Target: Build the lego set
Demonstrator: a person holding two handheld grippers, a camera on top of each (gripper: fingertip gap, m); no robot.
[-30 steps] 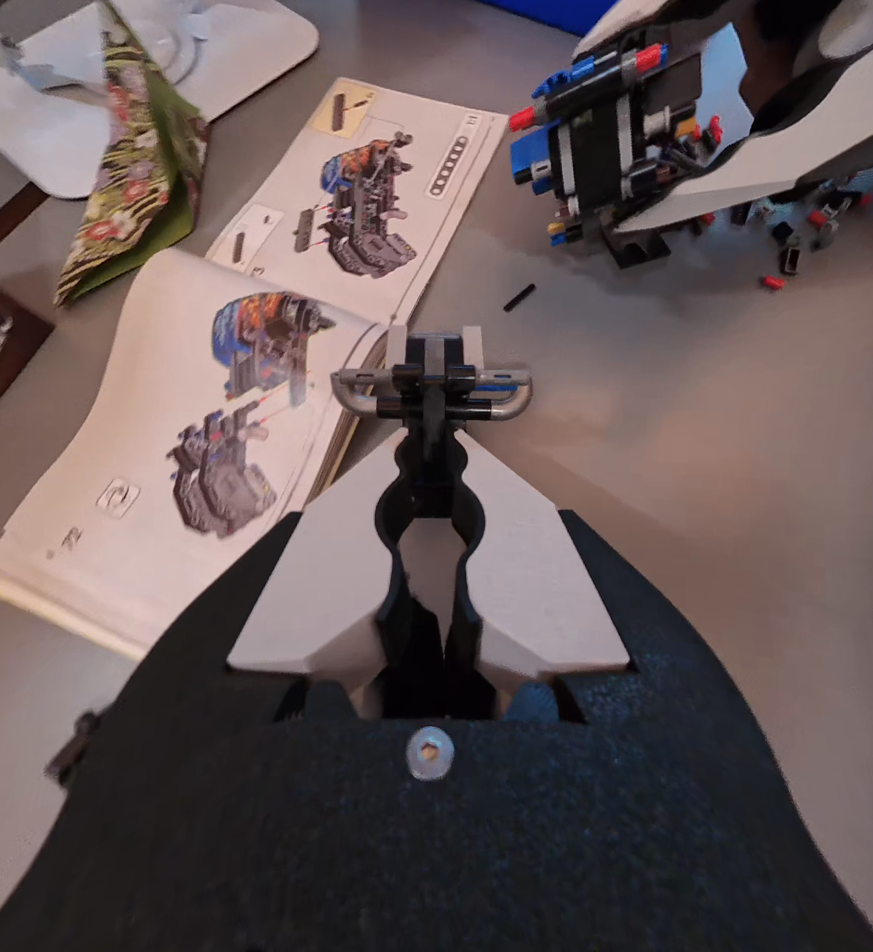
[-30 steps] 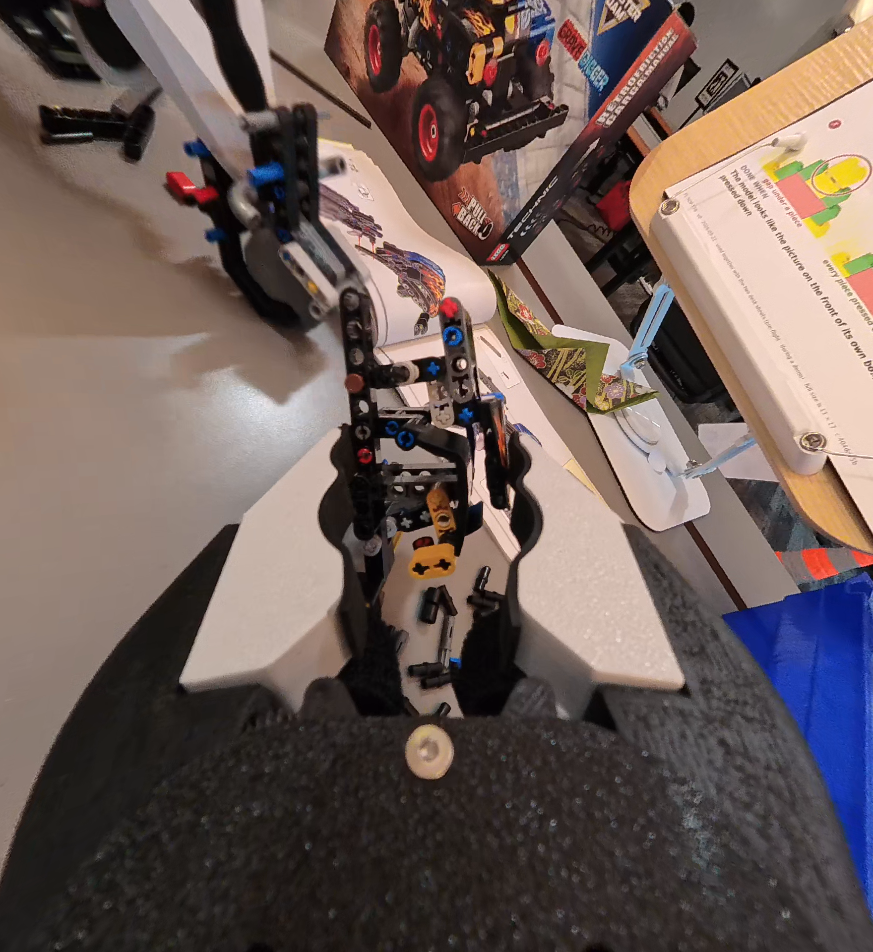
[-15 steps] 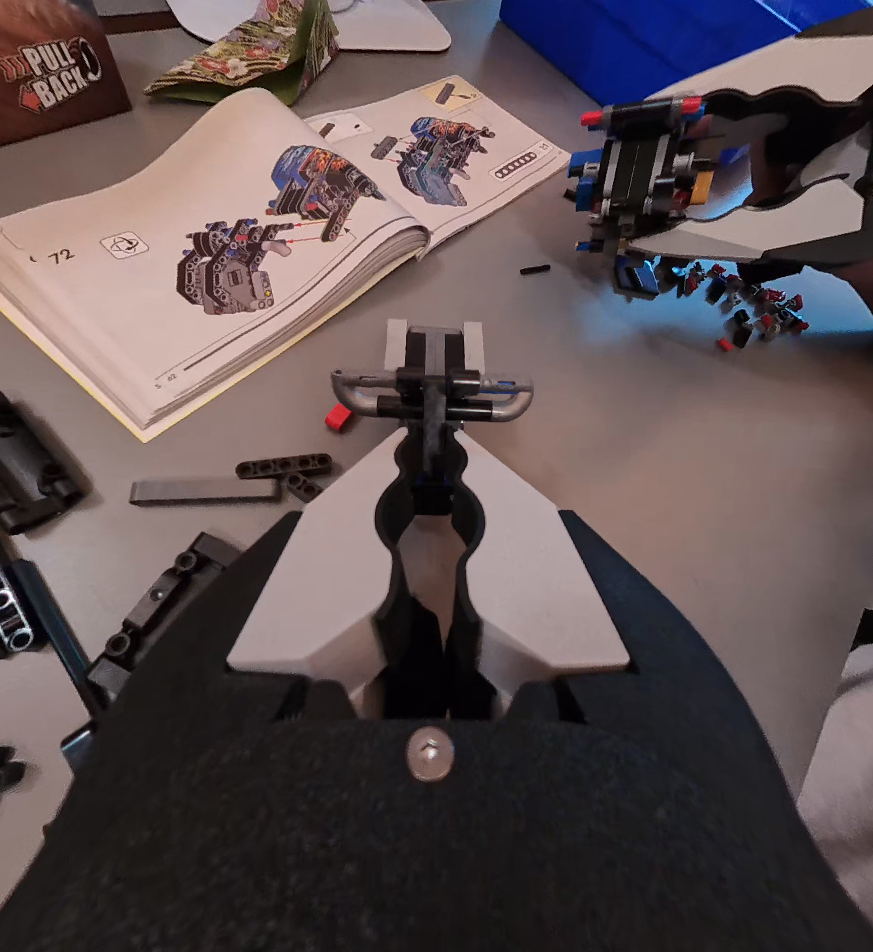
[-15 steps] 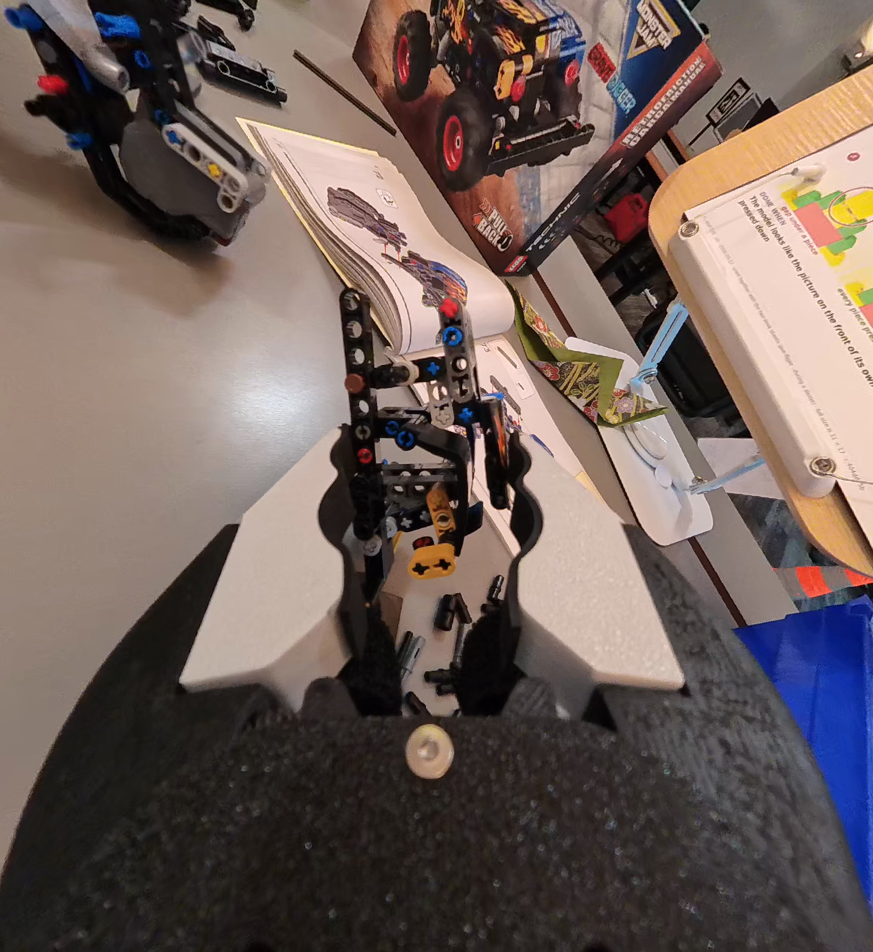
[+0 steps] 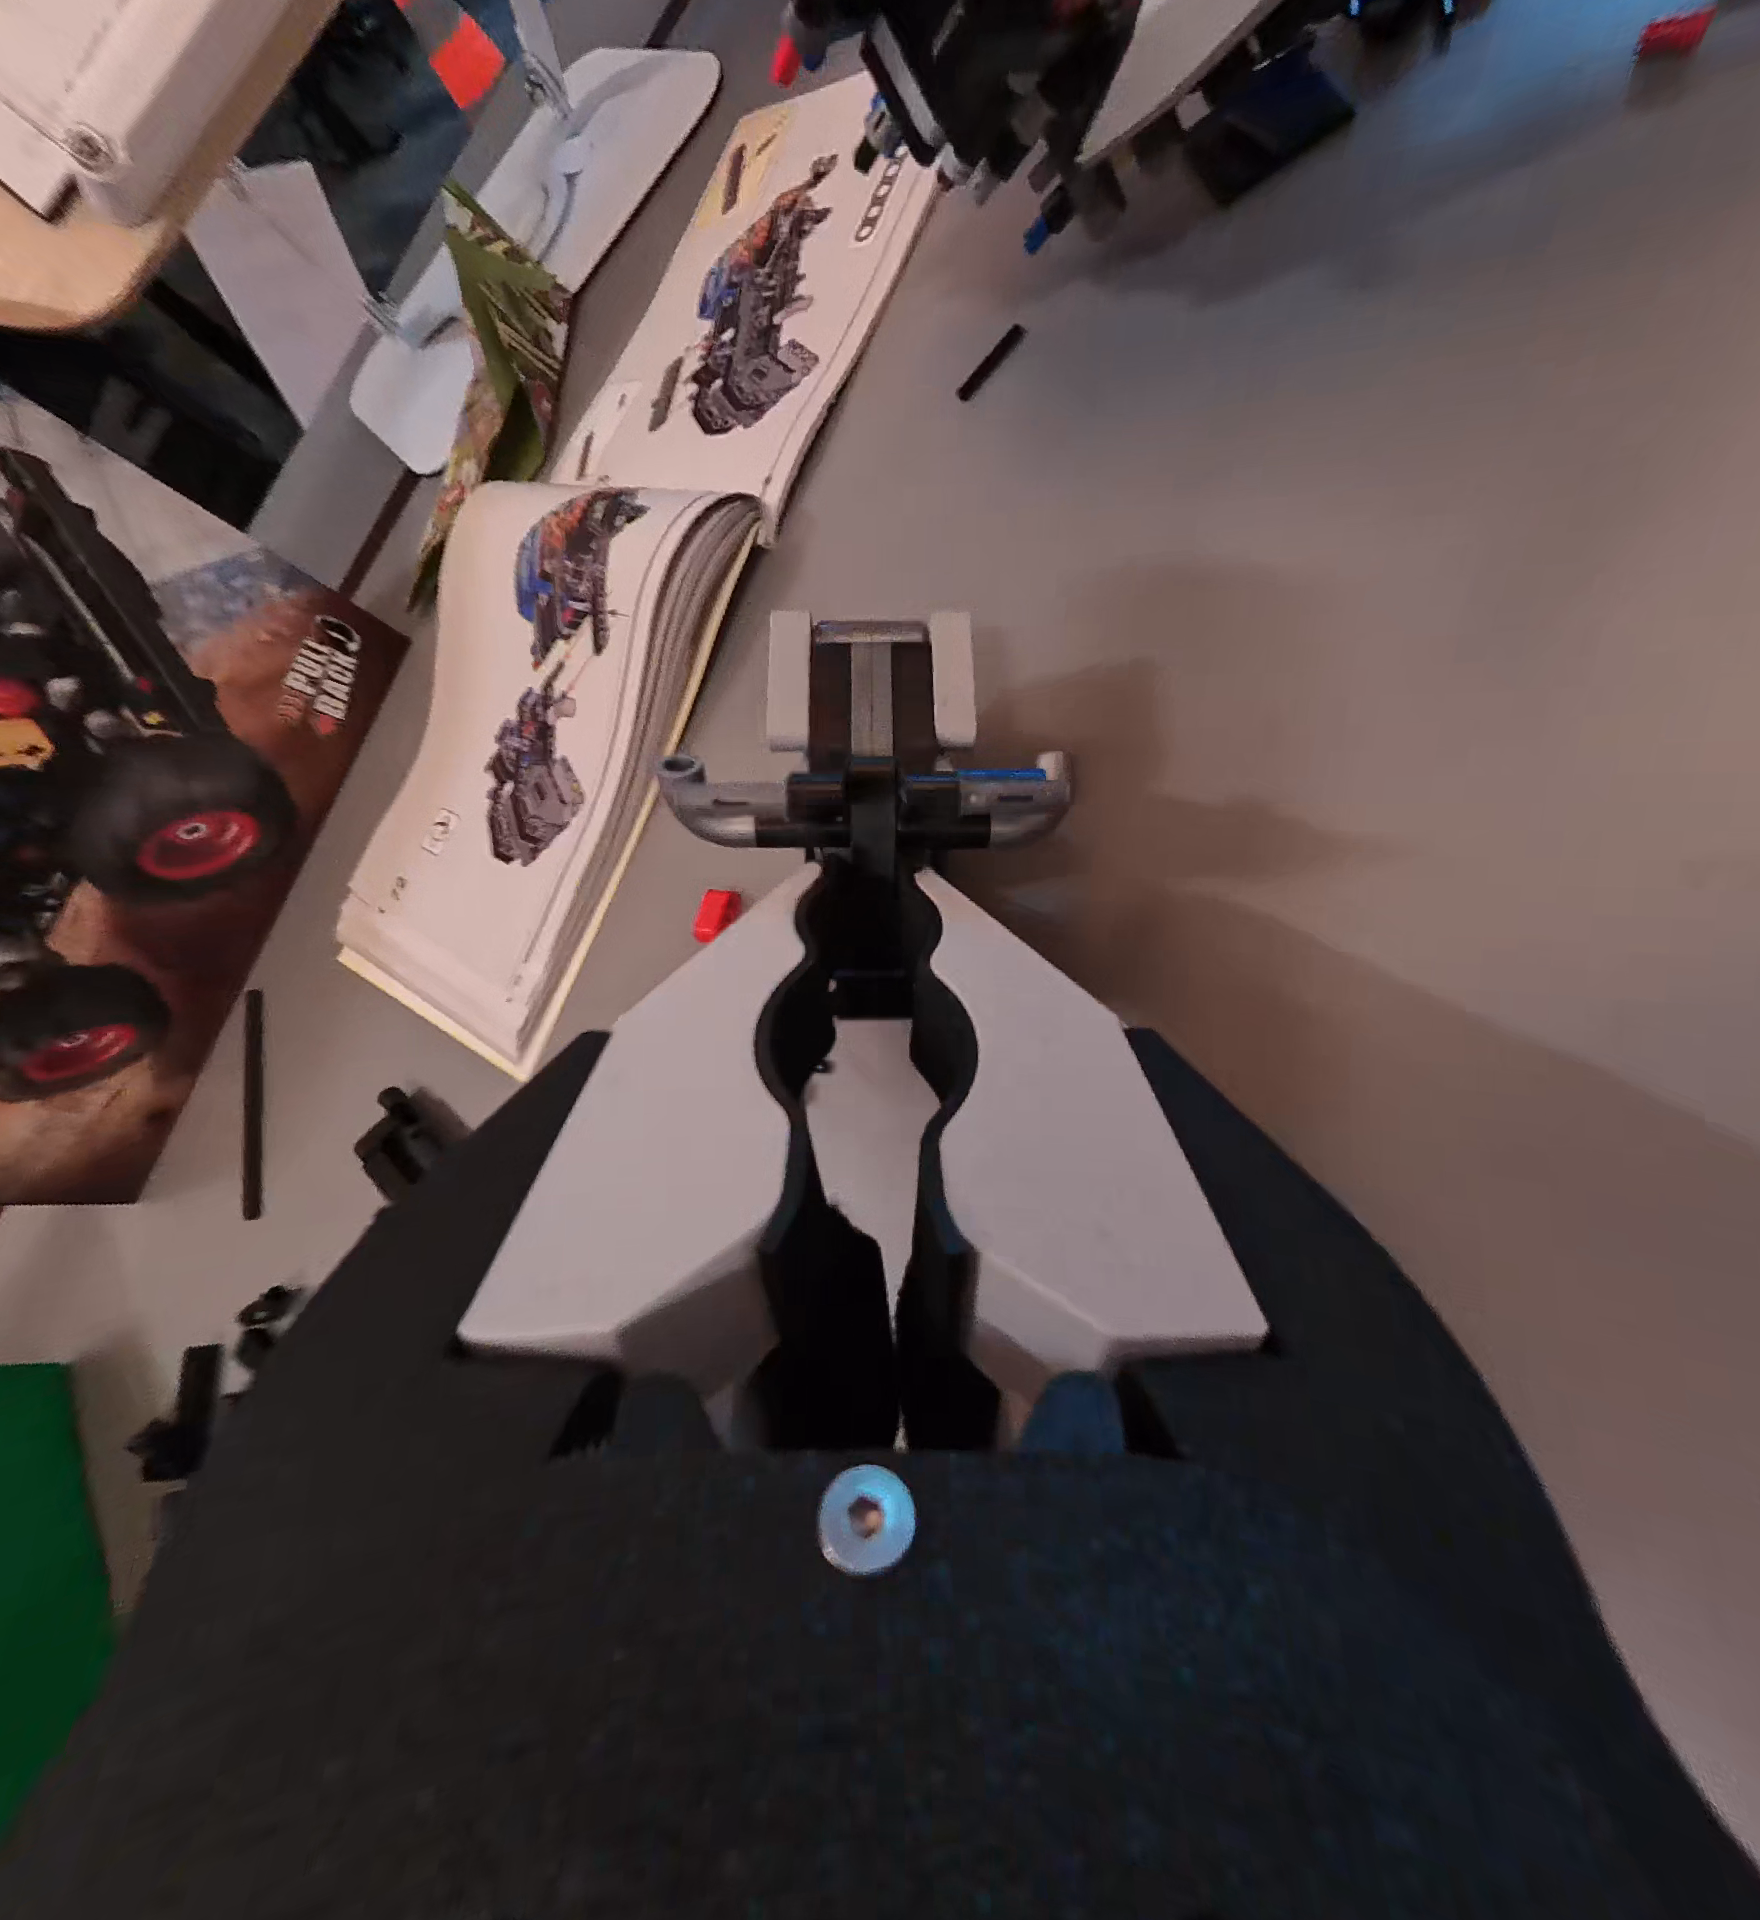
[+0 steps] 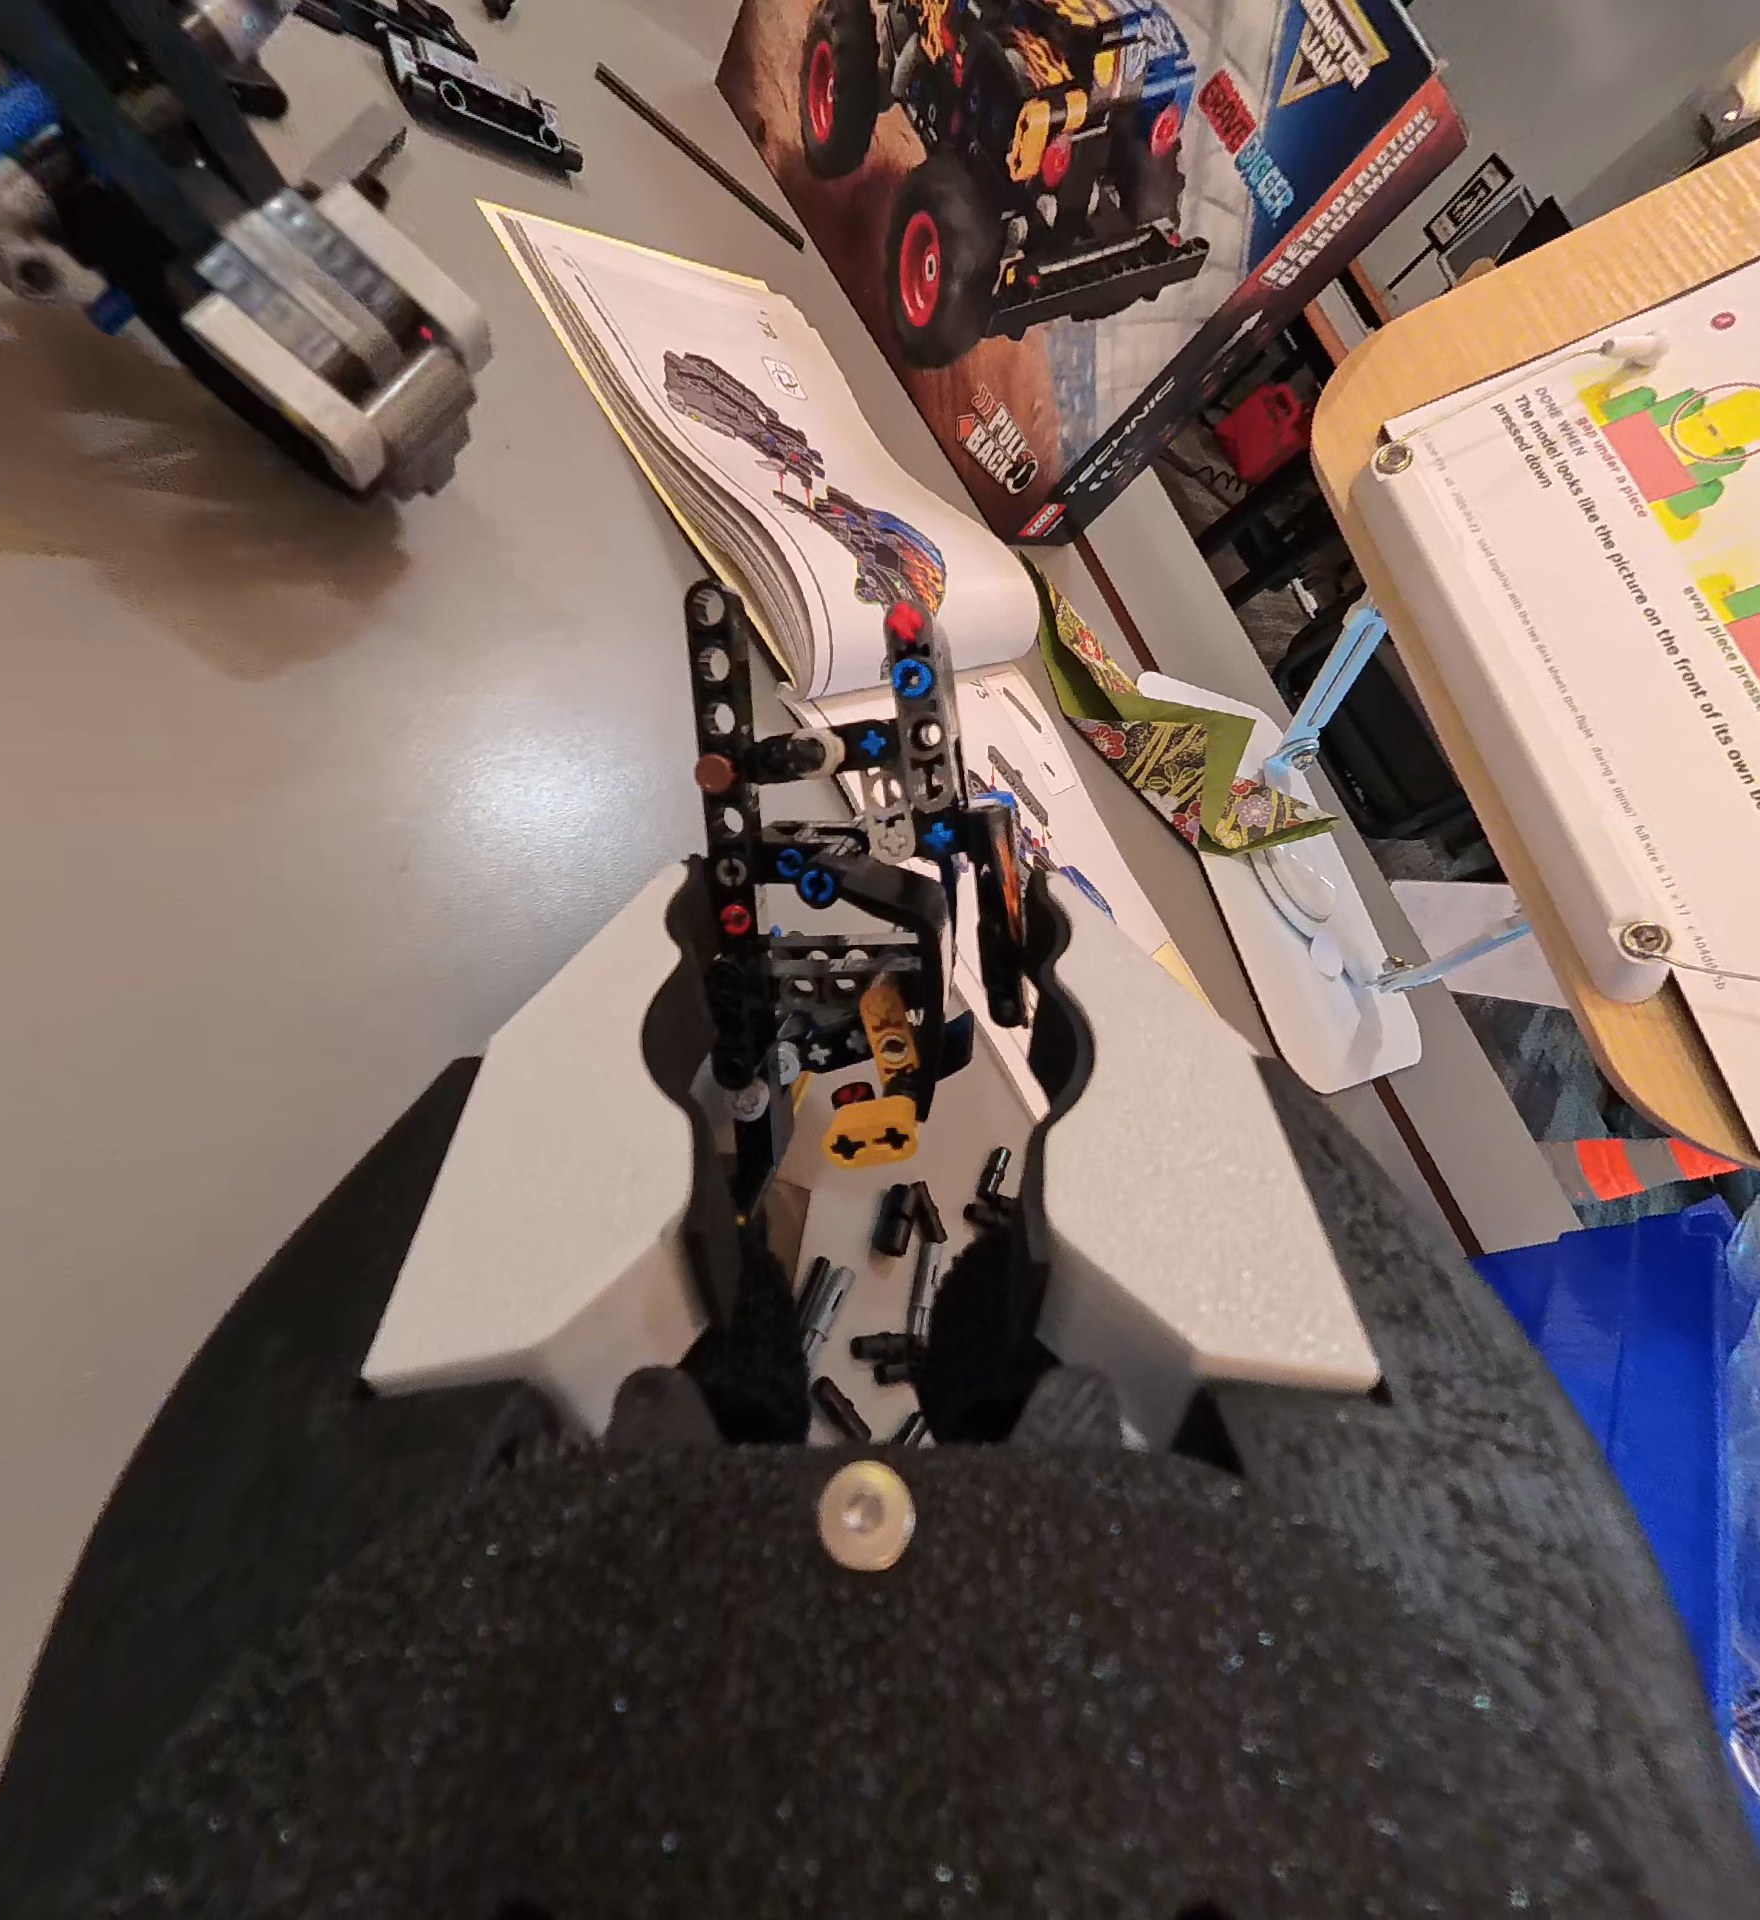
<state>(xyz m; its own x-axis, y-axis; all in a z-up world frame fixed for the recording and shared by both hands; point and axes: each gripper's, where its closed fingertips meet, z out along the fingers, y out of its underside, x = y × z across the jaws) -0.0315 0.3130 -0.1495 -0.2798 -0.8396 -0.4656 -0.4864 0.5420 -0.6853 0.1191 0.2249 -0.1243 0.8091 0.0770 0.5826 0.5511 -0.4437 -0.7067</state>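
My left gripper (image 5: 868, 894) is shut on a small grey-and-black lego sub-assembly (image 5: 865, 800) with a curved grey bar across it, held above the table. My right gripper (image 6: 860, 894) is shut on a tall black lego frame (image 6: 725, 727) with blue, red and yellow pins. The frame shows blurred at the top edge of the left wrist view (image 5: 969, 62). The left-held sub-assembly shows blurred at the upper left of the right wrist view (image 6: 315, 301). The open instruction booklet (image 5: 585, 727) lies between them, and it also shows in the right wrist view (image 6: 803, 436).
The set's box (image 5: 76, 779) lies left of the booklet. A red piece (image 5: 718, 914), a black pin (image 5: 990, 362) and a black rod (image 5: 252, 1101) lie loose. Small pins (image 6: 907, 1216) lie under my right gripper. A blue bin (image 6: 1634, 1455) and a wooden board (image 6: 1478, 343) are at the right.
My left gripper has swung, so the booklet and box now lie to its left and the right-held frame sits at the top edge. In the right wrist view the left-held piece looks nearer.
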